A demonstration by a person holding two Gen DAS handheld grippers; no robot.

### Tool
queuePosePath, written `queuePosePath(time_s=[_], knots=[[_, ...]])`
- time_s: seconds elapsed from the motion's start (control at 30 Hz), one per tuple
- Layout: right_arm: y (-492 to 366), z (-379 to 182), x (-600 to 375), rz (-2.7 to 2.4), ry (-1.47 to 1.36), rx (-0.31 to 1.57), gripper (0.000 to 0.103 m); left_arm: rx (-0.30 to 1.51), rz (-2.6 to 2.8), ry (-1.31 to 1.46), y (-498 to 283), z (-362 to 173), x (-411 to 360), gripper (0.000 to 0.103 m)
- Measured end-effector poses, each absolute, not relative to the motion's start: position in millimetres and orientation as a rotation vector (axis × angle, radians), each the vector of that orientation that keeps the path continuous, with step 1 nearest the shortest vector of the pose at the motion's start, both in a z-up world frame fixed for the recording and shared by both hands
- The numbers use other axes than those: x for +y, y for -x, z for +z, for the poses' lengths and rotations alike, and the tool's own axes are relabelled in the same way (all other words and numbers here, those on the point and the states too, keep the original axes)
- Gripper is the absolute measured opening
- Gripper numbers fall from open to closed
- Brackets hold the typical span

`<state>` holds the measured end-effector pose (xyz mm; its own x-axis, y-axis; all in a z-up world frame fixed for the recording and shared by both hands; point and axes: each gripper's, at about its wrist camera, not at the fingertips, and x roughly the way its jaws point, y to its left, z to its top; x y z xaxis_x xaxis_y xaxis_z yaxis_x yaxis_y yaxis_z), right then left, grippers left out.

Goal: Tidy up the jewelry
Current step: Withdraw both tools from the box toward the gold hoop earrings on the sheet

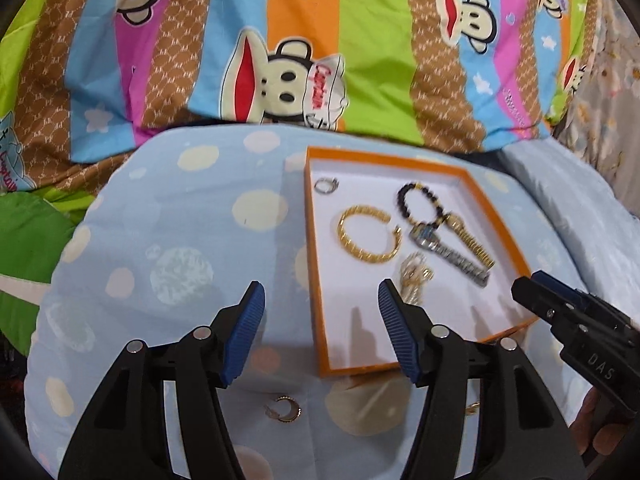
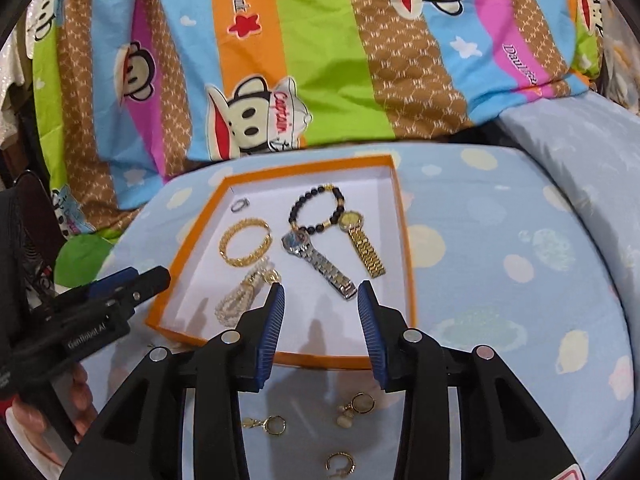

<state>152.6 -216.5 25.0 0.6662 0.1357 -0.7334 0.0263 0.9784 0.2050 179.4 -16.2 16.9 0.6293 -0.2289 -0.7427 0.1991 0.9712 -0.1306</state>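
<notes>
- Two grippers hang over a pale blue spotted cushion [image 2: 500, 216], both angled down toward an orange tray [image 2: 404, 216] with a white floor.
- Furthest left in the right wrist view, the left gripper [image 1: 322, 316] shows as a black body held in a hand [image 2: 48, 412]; in its own view its blue pads stand well apart with nothing between them, above bare cushion just left of the tray's near corner.
- Below the left gripper's pads, a small gold hoop earring [image 1: 286, 410] lies on the cushion, outside the tray.
- Inside the tray, at its left side, lie a small silver ring [image 2: 240, 205], a gold bangle [image 2: 246, 242] and a pale beaded piece [image 2: 240, 296] nearest the front edge.
- Toward the middle and right of the tray lie a dark beaded bracelet [image 2: 316, 208], a silver watch [image 2: 320, 264] and a gold watch [image 2: 362, 244], the two straps running side by side toward the front.
- The right gripper [image 2: 322, 316] hovers over the tray's front edge, its jaws parted about a third of the way and gripping nothing.
- Three gold earrings [image 2: 356, 404] lie on the cushion in front of the tray, under the right gripper's fingers.
- Behind everything, a striped cartoon-print quilt [image 2: 320, 60] spans the background.
</notes>
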Motion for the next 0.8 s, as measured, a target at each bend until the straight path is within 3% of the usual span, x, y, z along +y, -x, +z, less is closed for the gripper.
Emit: queuePosePath(time_s=[0.13,0.57,0.8], knots=[[-151.3,11.1,-211.8,0.054,-0.198,0.868,0.031,0.885,-0.222,0.017,-178.3,4.4,-13.4,0.056],[-121.0,14.8,-199.9,0.062,-0.21,0.861,0.03,0.883,-0.211,0.014,-155.9,0.8,2.1,0.058],[-79.2,40.5,-232.2,0.007,-0.237,0.777,0.03,0.841,-0.234,0.069,-135.8,25.6,23.9,0.058]])
